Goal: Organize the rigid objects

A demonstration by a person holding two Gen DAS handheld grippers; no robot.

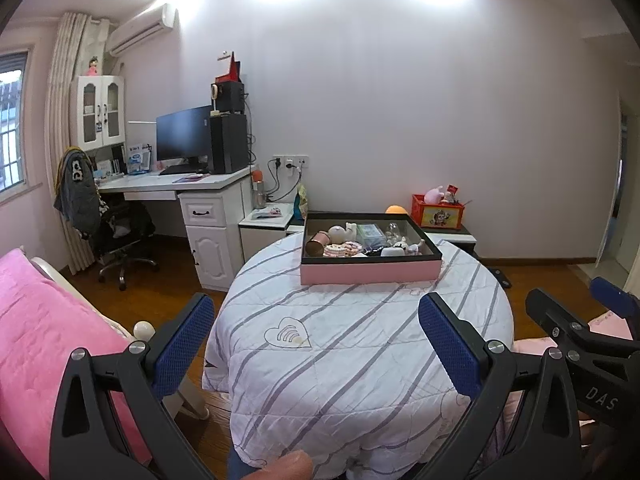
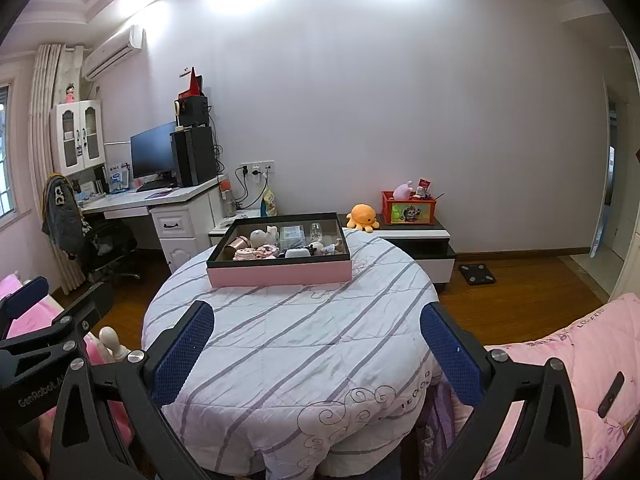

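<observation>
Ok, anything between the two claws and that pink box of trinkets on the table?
Nothing visible. Only bare striped tablecloth lies between the left claw, the right claw and the pink box; both are open and short of it.

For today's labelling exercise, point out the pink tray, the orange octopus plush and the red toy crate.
pink tray (image 2: 280,274), right wrist view, front wall.
orange octopus plush (image 2: 362,216), right wrist view, head.
red toy crate (image 2: 408,213), right wrist view, front panel.

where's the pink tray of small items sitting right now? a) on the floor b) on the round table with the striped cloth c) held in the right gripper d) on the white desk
b: the pink tray rests on the round table at its far side, beyond both open, empty grippers.
</observation>
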